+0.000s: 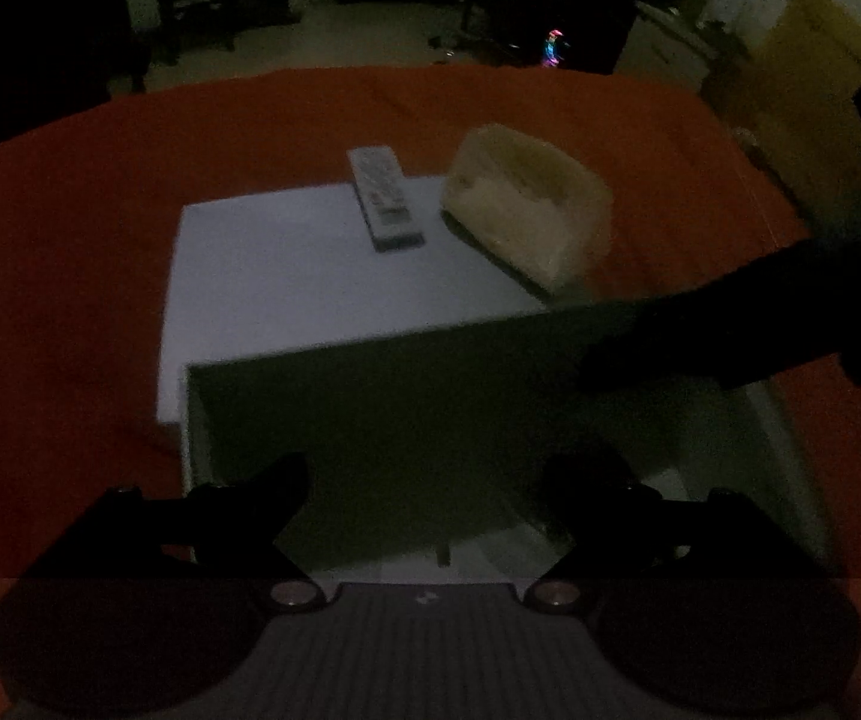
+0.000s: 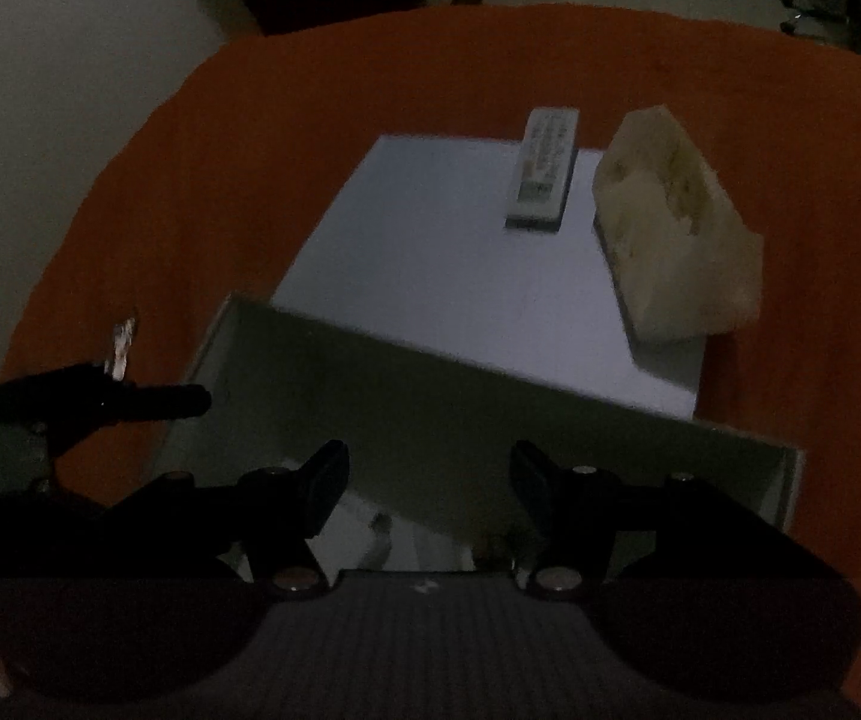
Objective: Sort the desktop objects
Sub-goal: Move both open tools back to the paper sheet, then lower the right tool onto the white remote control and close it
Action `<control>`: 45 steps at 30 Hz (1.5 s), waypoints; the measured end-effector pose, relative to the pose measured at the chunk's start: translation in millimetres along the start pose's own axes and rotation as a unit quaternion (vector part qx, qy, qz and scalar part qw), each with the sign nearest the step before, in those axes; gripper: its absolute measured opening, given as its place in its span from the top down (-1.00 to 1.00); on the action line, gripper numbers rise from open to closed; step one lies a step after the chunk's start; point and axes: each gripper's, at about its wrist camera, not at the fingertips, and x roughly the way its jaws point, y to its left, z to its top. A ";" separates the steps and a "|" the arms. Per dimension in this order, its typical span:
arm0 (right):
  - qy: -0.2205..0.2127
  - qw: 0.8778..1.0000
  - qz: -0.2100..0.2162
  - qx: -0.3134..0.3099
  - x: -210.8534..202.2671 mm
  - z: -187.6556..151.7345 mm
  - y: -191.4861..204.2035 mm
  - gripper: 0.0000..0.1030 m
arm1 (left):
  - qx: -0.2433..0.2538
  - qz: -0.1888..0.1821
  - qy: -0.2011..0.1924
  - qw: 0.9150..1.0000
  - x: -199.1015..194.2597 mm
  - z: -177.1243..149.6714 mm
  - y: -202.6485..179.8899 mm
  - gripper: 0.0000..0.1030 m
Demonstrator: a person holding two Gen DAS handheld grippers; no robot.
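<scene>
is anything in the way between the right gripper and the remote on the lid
Nothing visible. The right gripper hangs open over the open box, and the white lid between it and the remote is bare. The tissue pack lies beside the remote, apart from it.

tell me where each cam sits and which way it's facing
Left wrist: on the left gripper, aimed down over the open box toward the remote and tissue pack; its own open fingers and a dark arm show.
Right wrist: on the right gripper, aimed down at the same box from its other side; its open fingers and the left gripper show.
Shared: box, remote, tissue pack, red cloth.
</scene>
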 end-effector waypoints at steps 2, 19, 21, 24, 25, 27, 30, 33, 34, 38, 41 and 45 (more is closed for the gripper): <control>-0.008 1.000 0.006 0.009 -1.4 6.4 -3.4 -0.23 | -0.008 -0.001 -0.010 1.000 -0.6 8.9 4.2 -0.64; -0.073 0.995 -0.027 0.061 3.6 67.7 -35.7 -0.23 | -0.066 0.011 -0.046 0.997 7.8 72.1 33.8 -0.64; -0.078 0.994 -0.029 0.074 10.2 77.4 -43.1 -0.23 | -0.065 0.014 -0.046 0.997 8.0 72.6 36.9 -0.64; -0.079 0.992 -0.041 0.087 27.8 90.9 -52.0 -0.23 | -0.067 0.015 -0.038 0.997 11.4 71.9 41.3 -0.64; -0.078 0.991 -0.043 0.097 35.2 94.8 -55.5 -0.23 | -0.070 0.016 -0.036 0.997 12.8 71.5 42.6 -0.65; -0.072 0.991 -0.043 0.109 48.0 99.9 -57.9 -0.23 | -0.070 0.014 -0.028 0.997 16.0 71.3 44.0 -0.65; -0.071 0.991 -0.056 0.103 63.9 109.6 -54.8 -0.23 | -0.068 0.005 -0.029 0.997 17.3 70.0 44.2 -0.65; -0.064 0.991 -0.059 0.102 78.2 121.8 -54.0 -0.26 | -0.073 0.003 -0.022 0.997 18.7 68.2 45.0 -0.71; -0.061 0.991 -0.067 0.101 82.2 124.5 -53.3 -0.32 | -0.077 0.003 -0.016 0.997 19.1 67.7 45.7 -0.71; -0.043 0.992 -0.089 0.081 97.3 133.0 -46.5 -0.34 | -0.077 0.005 -0.010 0.997 21.0 67.3 47.5 -0.74; -0.040 0.991 -0.104 0.070 105.2 139.2 -42.2 -0.34 | -0.075 0.028 -0.016 0.997 29.4 77.3 52.7 -0.74; -0.032 0.990 -0.114 0.073 113.5 148.4 -41.2 -0.34 | -0.097 0.027 -0.020 0.995 42.2 97.3 69.8 -0.74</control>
